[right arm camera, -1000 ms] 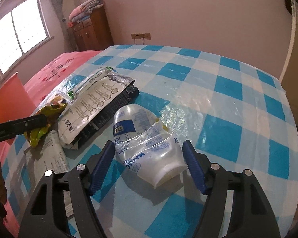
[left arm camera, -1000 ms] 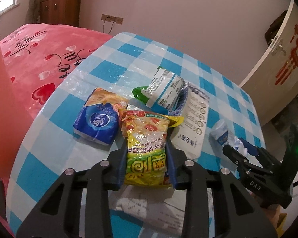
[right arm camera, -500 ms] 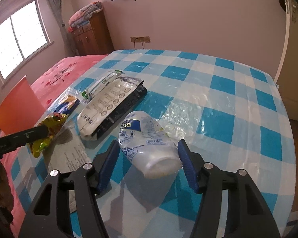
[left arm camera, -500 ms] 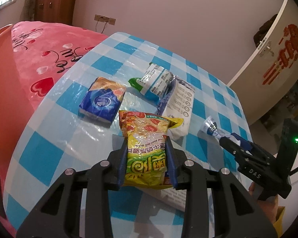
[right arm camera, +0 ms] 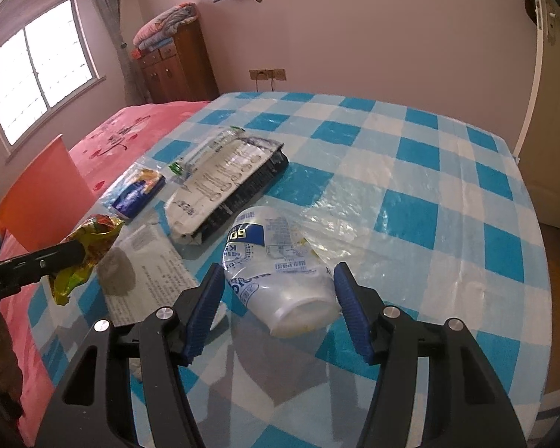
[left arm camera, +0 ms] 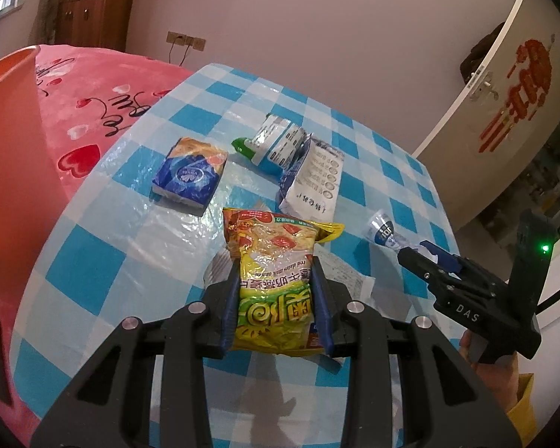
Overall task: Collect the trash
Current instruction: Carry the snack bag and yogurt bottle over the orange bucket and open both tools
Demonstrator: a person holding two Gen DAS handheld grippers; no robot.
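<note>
Left hand-held gripper (left arm camera: 276, 300), left wrist view: blue pads clenched on a yellow-green snack bag (left arm camera: 274, 280), which is held above the desk (left arm camera: 93, 257) with its red-printed top end pointing away from the camera. On the blue-and-white checked cover beyond it: a blue tissue pack (left arm camera: 190, 175), a white-and-green wrapper (left arm camera: 276, 142) touching a white pouch with dark back (left arm camera: 313, 179), and a printed paper sheet (left arm camera: 345, 276) partly under the bag. At right, the right hand-held gripper (left arm camera: 416, 252) carries a crushed clear plastic bottle (left arm camera: 382, 229). An orange bin (left arm camera: 11, 156) stands at left, beside a pink bed (left arm camera: 104, 97). Right wrist view: right hand-held gripper (right arm camera: 278, 289), jaws having just been closing, with the crushed bottle (right arm camera: 280, 265) between the blue pads; the pads sit against its sides, grasping it, base toward the camera. The white pouch (right arm camera: 224, 183) lies just beyond the bottle, the tissue pack (right arm camera: 138, 190) farther left, the paper sheet (right arm camera: 156, 268) near the left jaw. The left hand-held gripper (right arm camera: 74, 252) enters from the left edge, holding the snack bag (right arm camera: 86, 250) clear of the desk (right arm camera: 410, 171), with the orange bin (right arm camera: 44, 194) behind it.
</note>
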